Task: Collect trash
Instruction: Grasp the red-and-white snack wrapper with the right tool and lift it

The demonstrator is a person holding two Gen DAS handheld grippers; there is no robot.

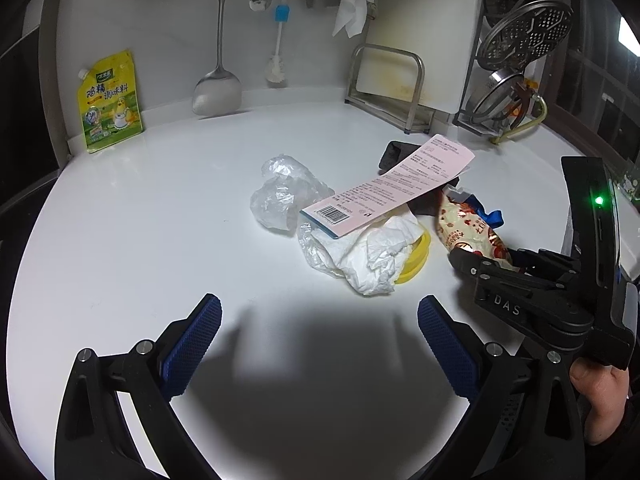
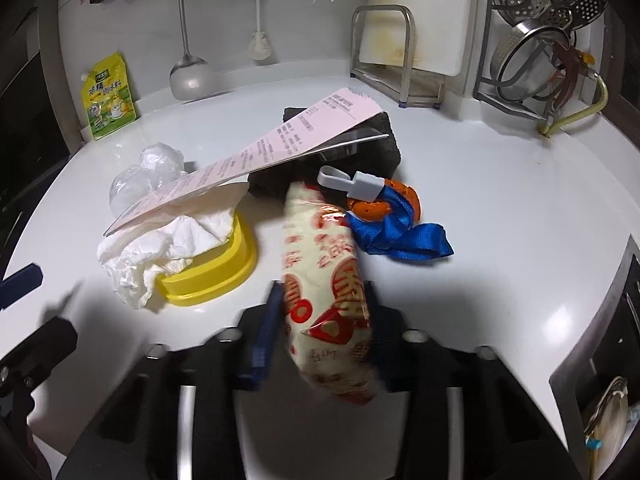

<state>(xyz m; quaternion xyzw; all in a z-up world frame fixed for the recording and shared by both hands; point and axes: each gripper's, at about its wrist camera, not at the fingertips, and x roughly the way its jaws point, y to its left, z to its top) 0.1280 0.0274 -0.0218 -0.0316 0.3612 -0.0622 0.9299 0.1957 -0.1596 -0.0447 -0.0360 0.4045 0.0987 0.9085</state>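
Left tongs point(image 1: 320, 344): your blue pads stand wide apart over bare bench point(image 1: 140, 240), nothing between them; they hover short of the pile.

Right tongs point(image 2: 320, 340): clamped on the near end of the red-and-cream snack wrapper point(image 2: 324, 280), a pad on each side of it. No earlier picture is given, so judge the grip only by how it looks now: firm enough to lift, I'd say.

Snack wrapper: its far end rests against the heap, beside the blue strap point(image 2: 400, 236); it is gripped but not yet carried off.

Yellow lid point(image 2: 216, 276): lies flat on the bench just left of the wrapper, partly under the crumpled white tissue point(image 2: 160, 248).

Pink printed card point(image 2: 280, 140): lies slanted across the tissue and the dark block point(image 2: 380, 140) behind, untouched.

Clear plastic bag point(image 1: 280, 196): crumpled at the far left of the heap, untouched.

Orange piece and grey clip point(image 2: 352, 182): sit with the strap; what the orange thing is, you can't tell from here.

Bin: none in either view.

Progress: barely begun. One item is in hand, everything else is left on the bench.

Backdrop: the yellow seasoning pouch point(image 1: 110, 100) by the wall looks like pantry goods, not trash.
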